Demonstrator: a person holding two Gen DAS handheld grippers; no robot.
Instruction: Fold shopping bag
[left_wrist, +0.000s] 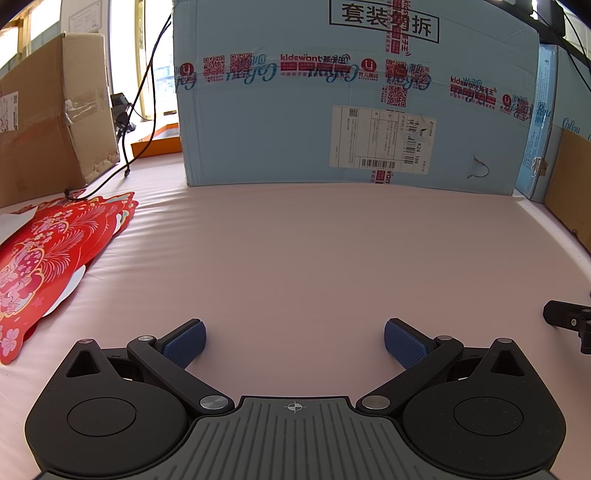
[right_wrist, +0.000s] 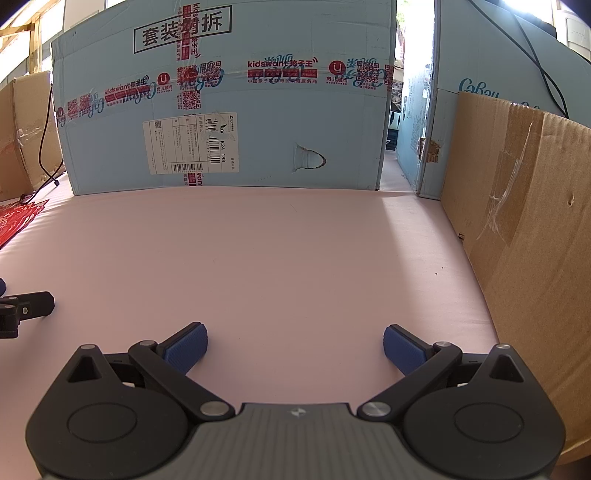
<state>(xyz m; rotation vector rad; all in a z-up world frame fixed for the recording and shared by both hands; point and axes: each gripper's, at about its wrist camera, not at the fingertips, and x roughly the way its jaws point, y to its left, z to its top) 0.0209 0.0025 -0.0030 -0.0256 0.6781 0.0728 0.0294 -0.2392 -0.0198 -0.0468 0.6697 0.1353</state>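
L gripper (left_wrist: 294, 341): jaws spread wide, nothing between blue pads (left_wrist: 184, 341); hovers low over pink tabletop (left_wrist: 295, 251), prob. a ready pose before any grab.
R gripper (right_wrist: 294, 345): also wide apart, empty, same low hover; its finger shows at 3 o'clock in left view, so the two sit side by side, near but apart.
Shopping bag (left_wrist: 48, 258): red w/ floral print, lying flat at 9 o'clock of L gripper, well apart from both tools; only a red corner (right_wrist: 20, 218) shows at 9–10 o'clock in right view. Looks like several red sheets stacked, can't tell how many. White bits at the edges, unclear what.
Why there: bag sits off to the side, centre left bare, likely as folding space.
Progress: judged not started, bag untouched.
Blue box (left_wrist: 351, 110): 12 o'clock, walls off the back.
Brown box (left_wrist: 55, 122): 10 o'clock, just behind bag.
Black cable (left_wrist: 110, 177): trails down onto bag's far edge; could snag on lift.
Cardboard wall (right_wrist: 524, 240): 3 o'clock of R gripper, limits swing to that side.
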